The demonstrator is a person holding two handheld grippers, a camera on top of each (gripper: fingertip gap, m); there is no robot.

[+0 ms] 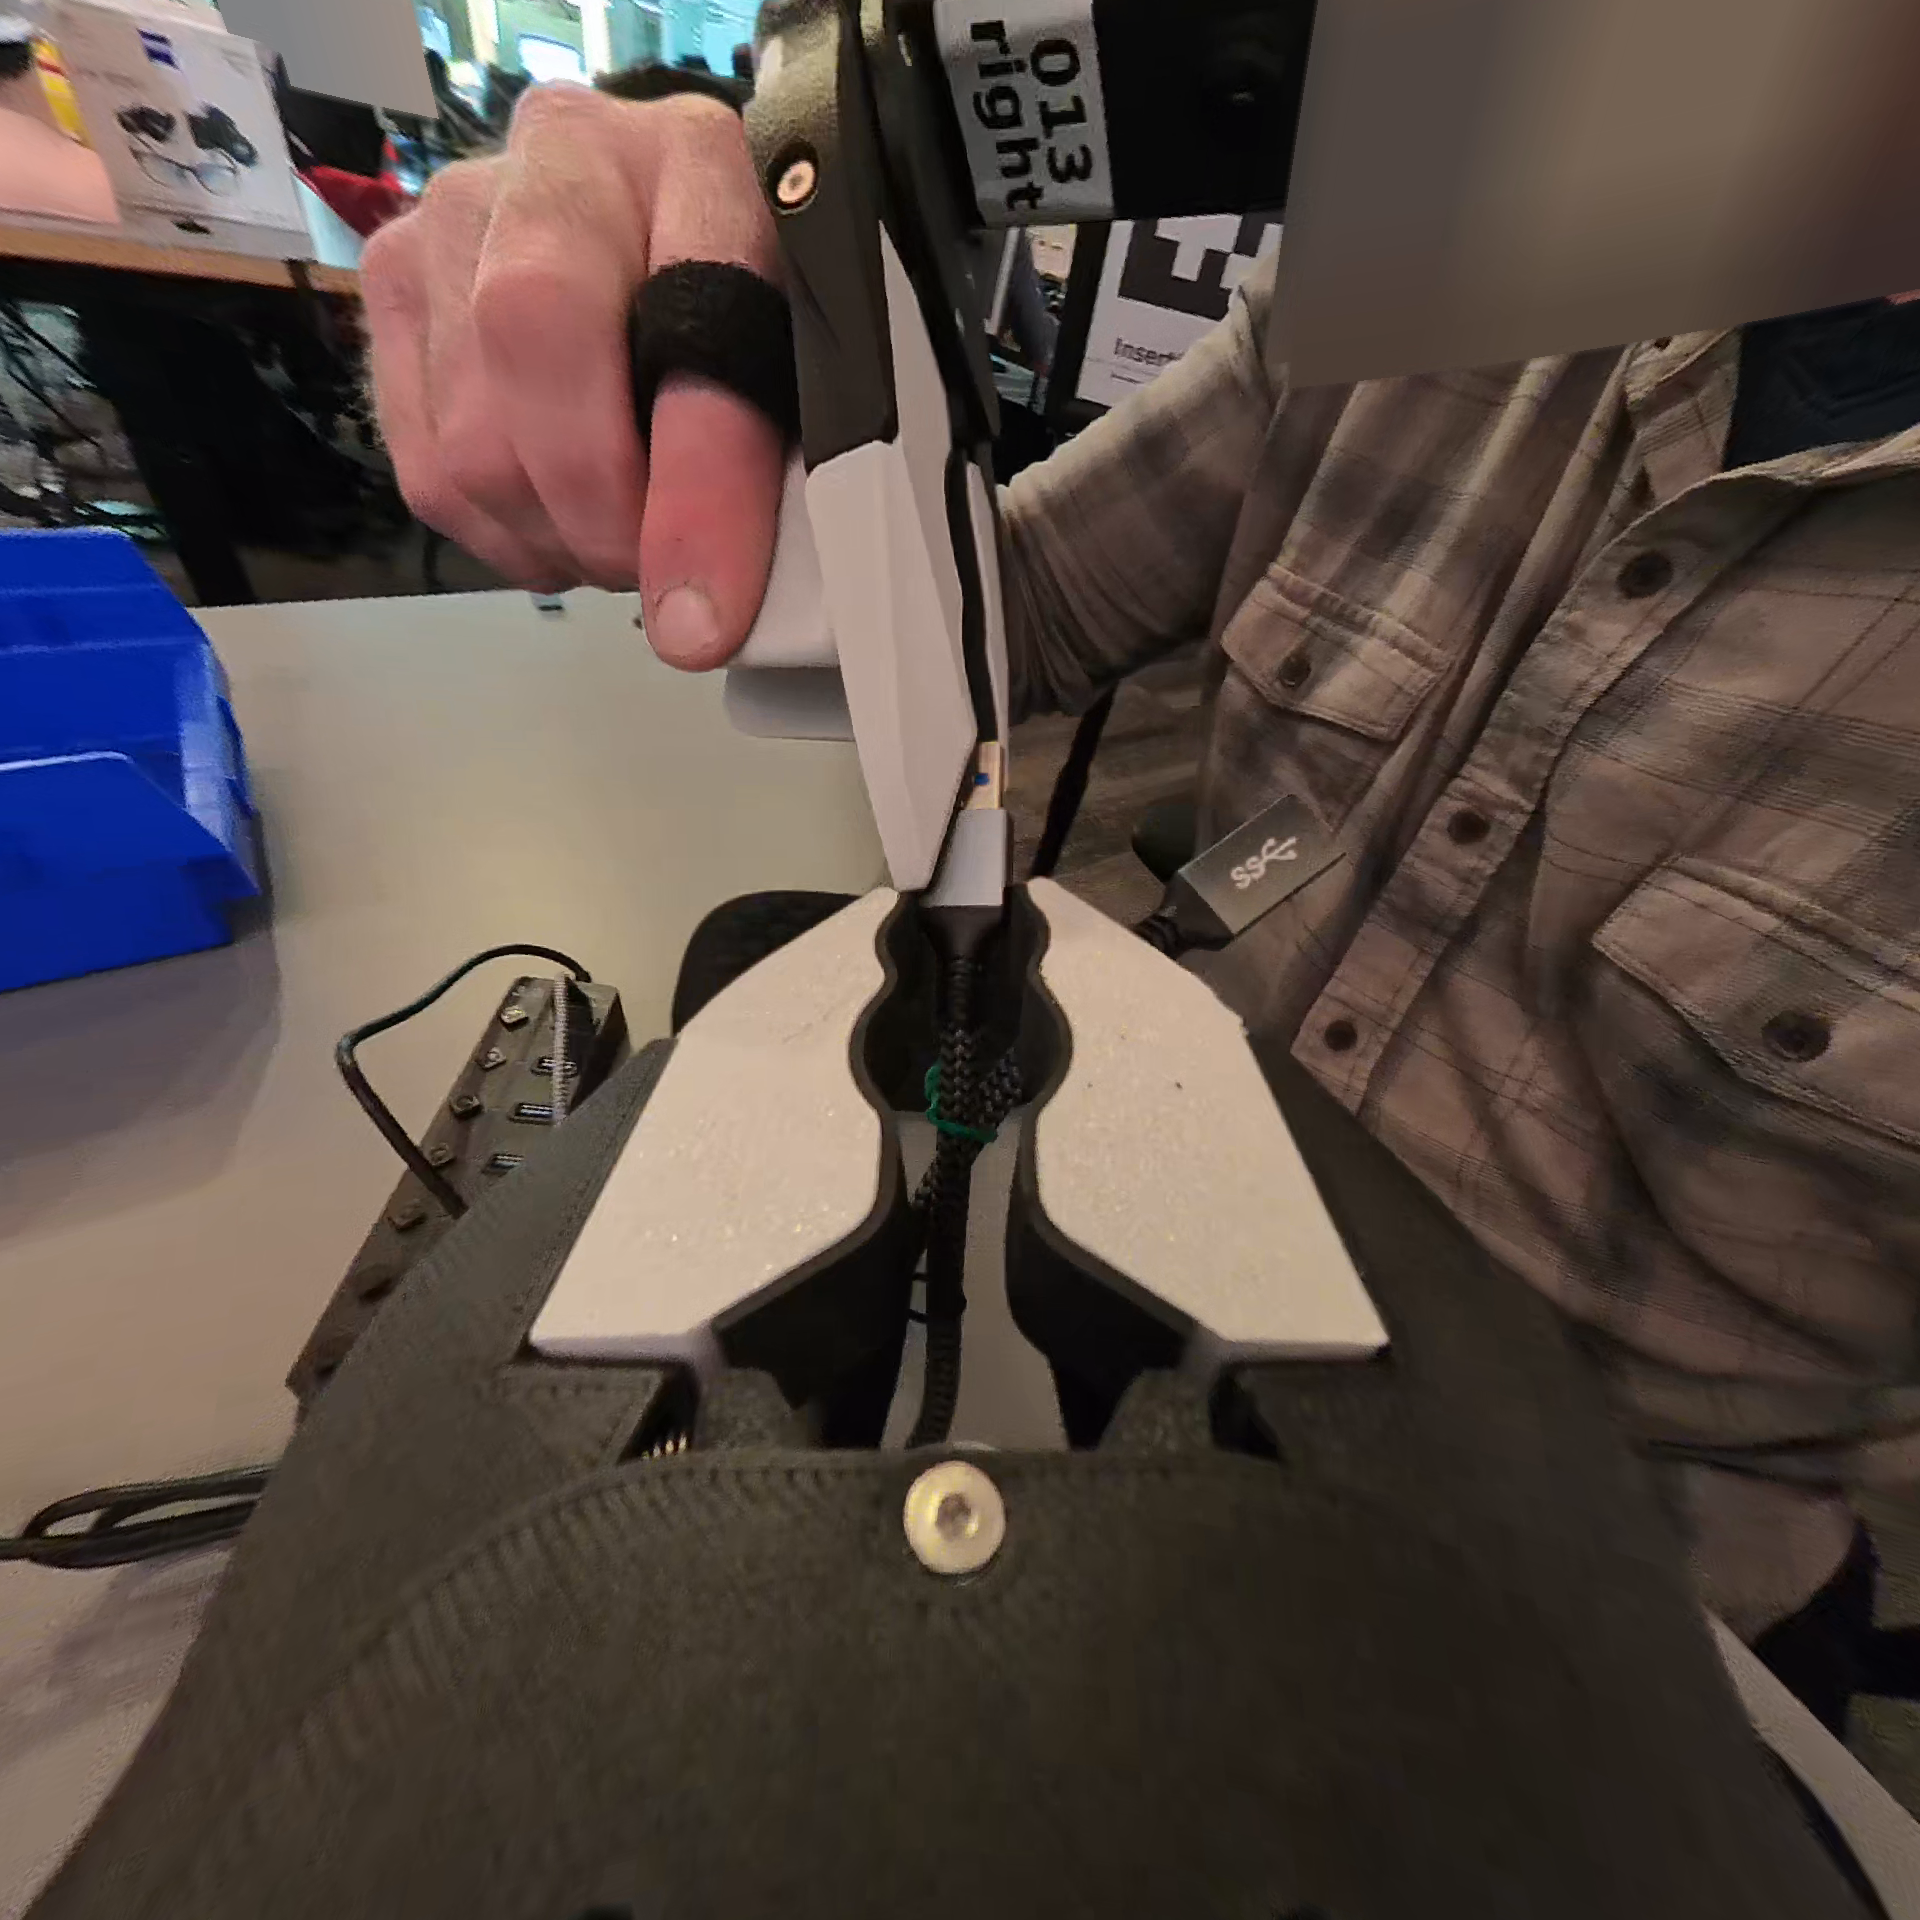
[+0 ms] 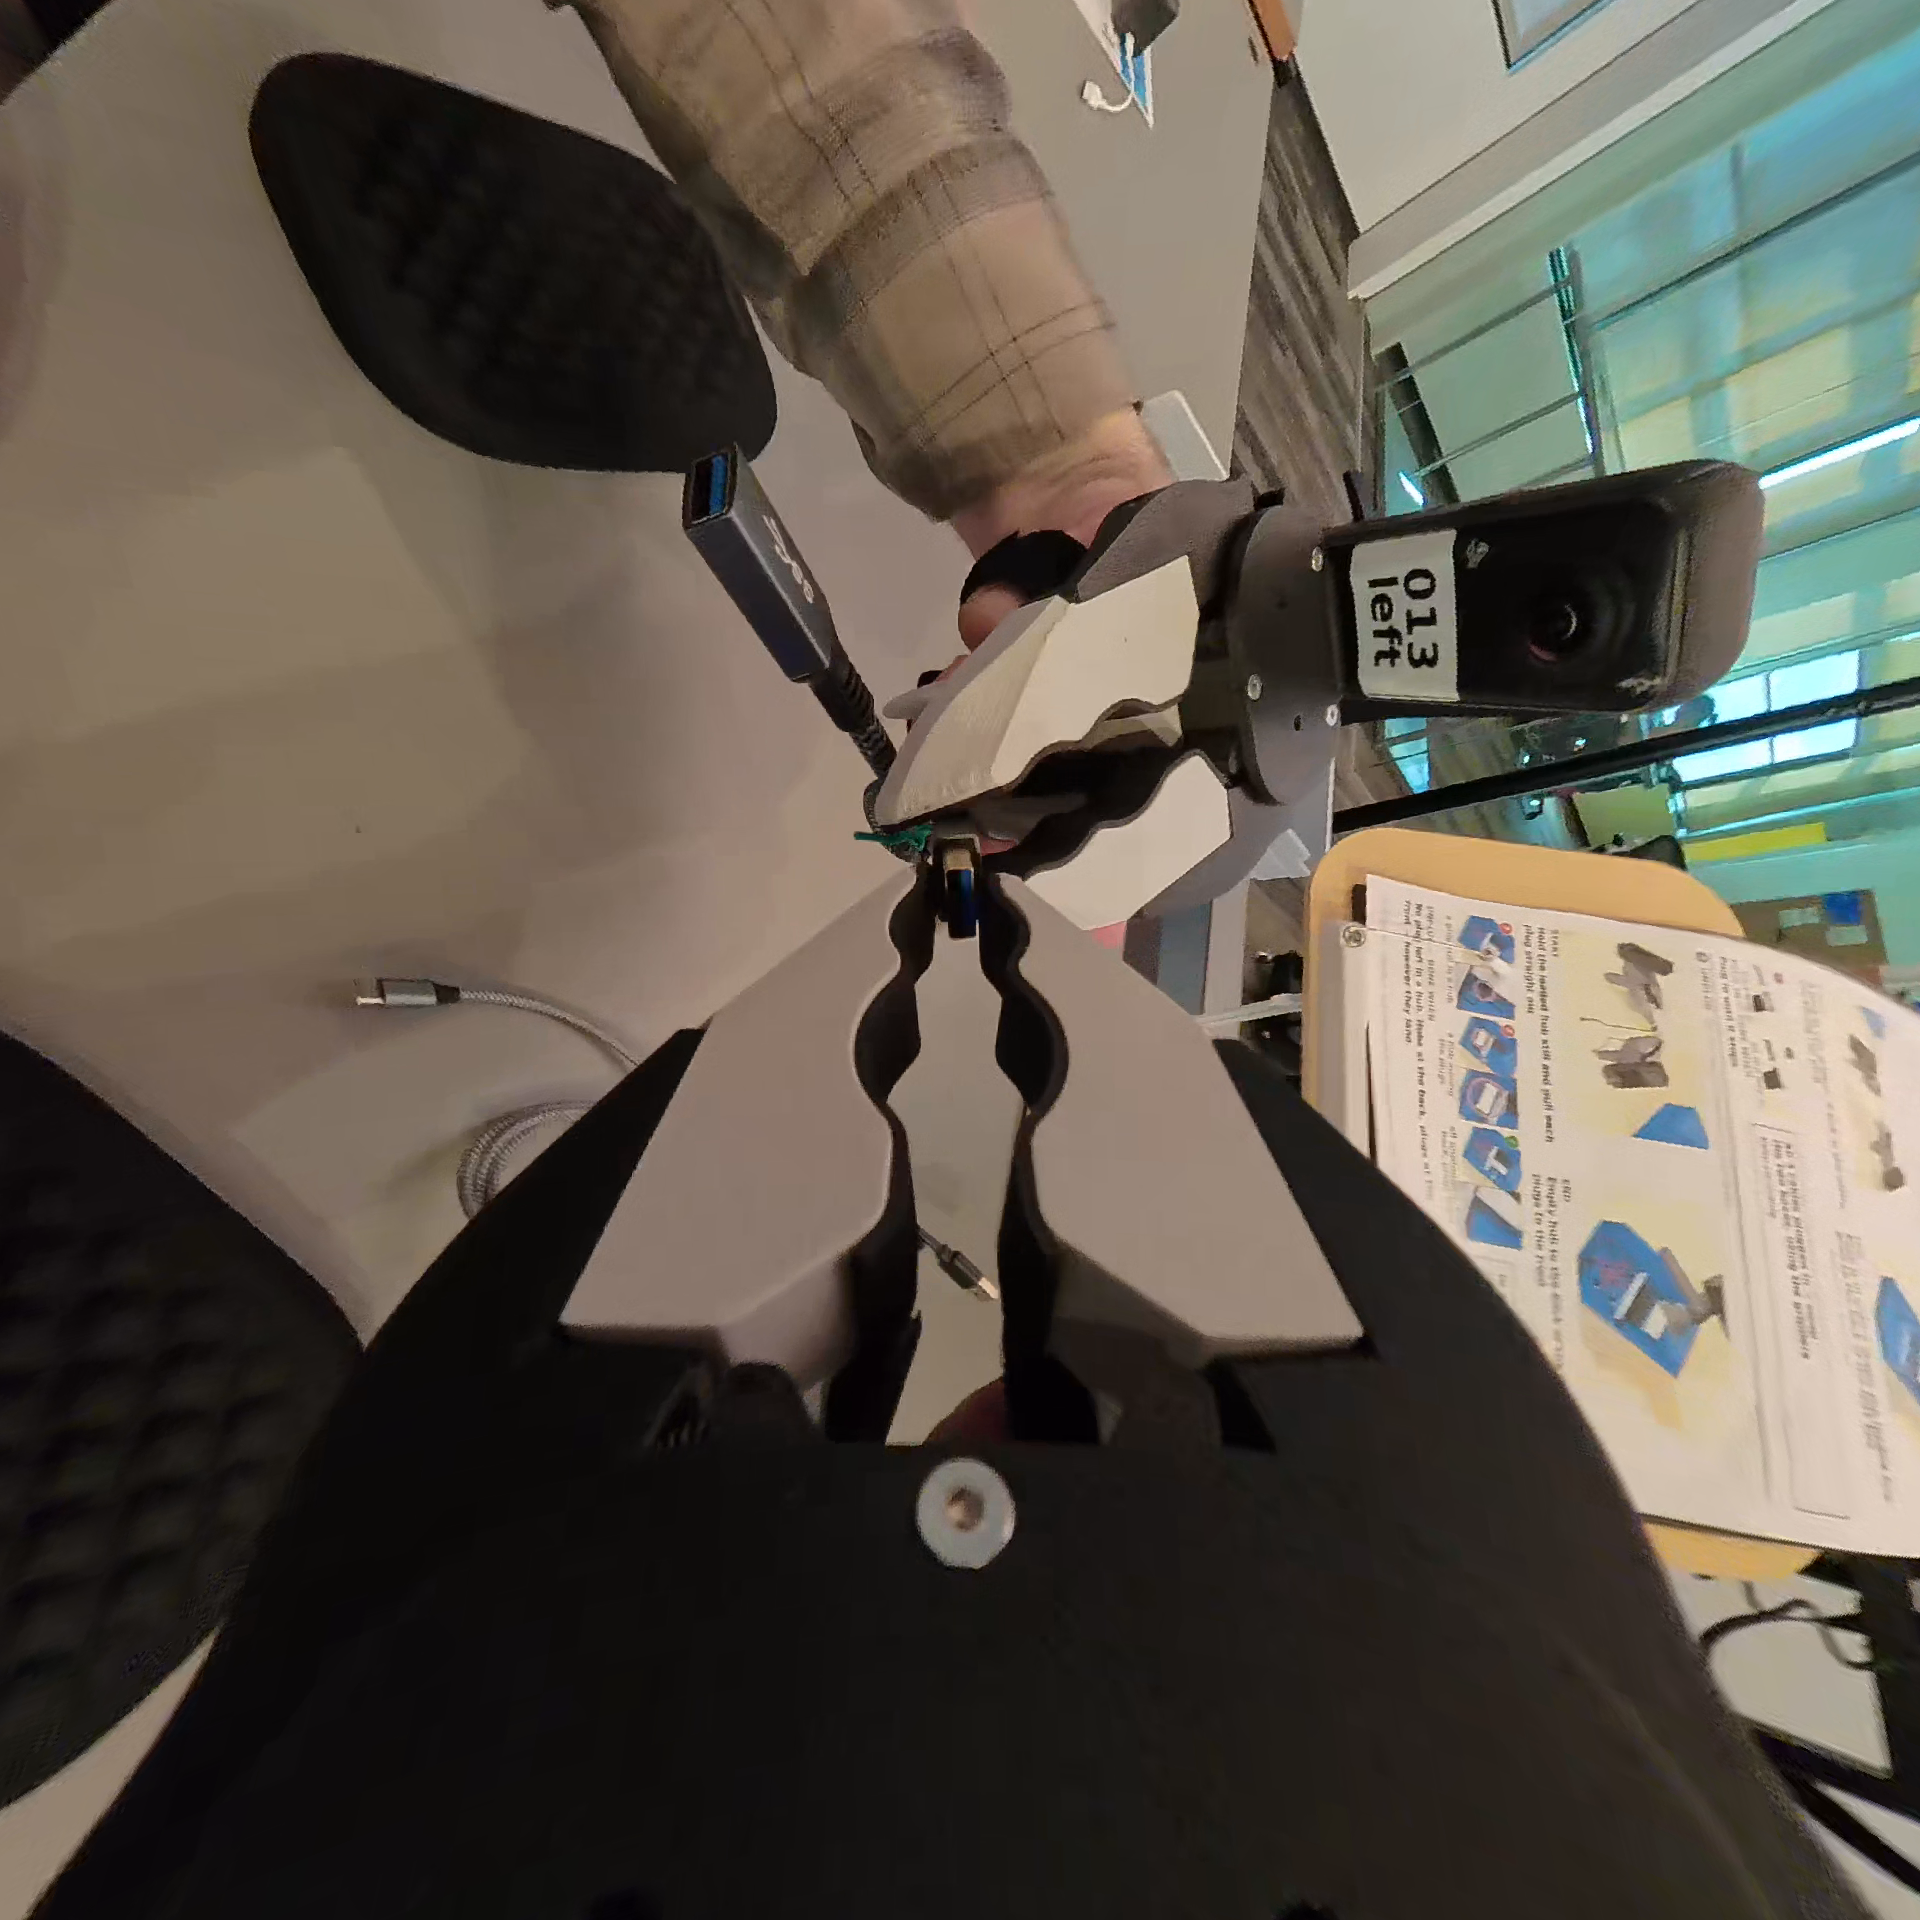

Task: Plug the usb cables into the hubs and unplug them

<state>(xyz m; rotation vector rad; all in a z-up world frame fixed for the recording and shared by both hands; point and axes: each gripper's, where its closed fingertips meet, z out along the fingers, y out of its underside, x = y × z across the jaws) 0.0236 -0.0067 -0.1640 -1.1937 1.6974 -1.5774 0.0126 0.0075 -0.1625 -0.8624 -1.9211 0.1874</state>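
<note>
**A:** Two hand-held grippers meeting mid-air above the tabletop, tip to tip. The left hand-held gripper is clamped on the grey plug end of a black braided cable, which runs back between its fingers w/ a green tie on it. The right hand-held gripper comes in from above and its fingertips are pinched together on a small metal-and-blue connector seated on that plug.

**B:** So which way does it pull?

**A:** Plug's long axis points straight along the left fingers, right into the right tips, so imo the move is a straight pull apart along that line. Any sideways twist prob binds it. Can't tell how deep it's seated tbh, the joint's mostly hidden by the pads.

**B:** And the hub?

**A:** Black hub lies on the tabletop, down-left of the left hand-held gripper, well apart from it. Second grey USB plug sticks out sideways near the left tips, not held directly. Silver cable is loose on the tabletop.
</note>
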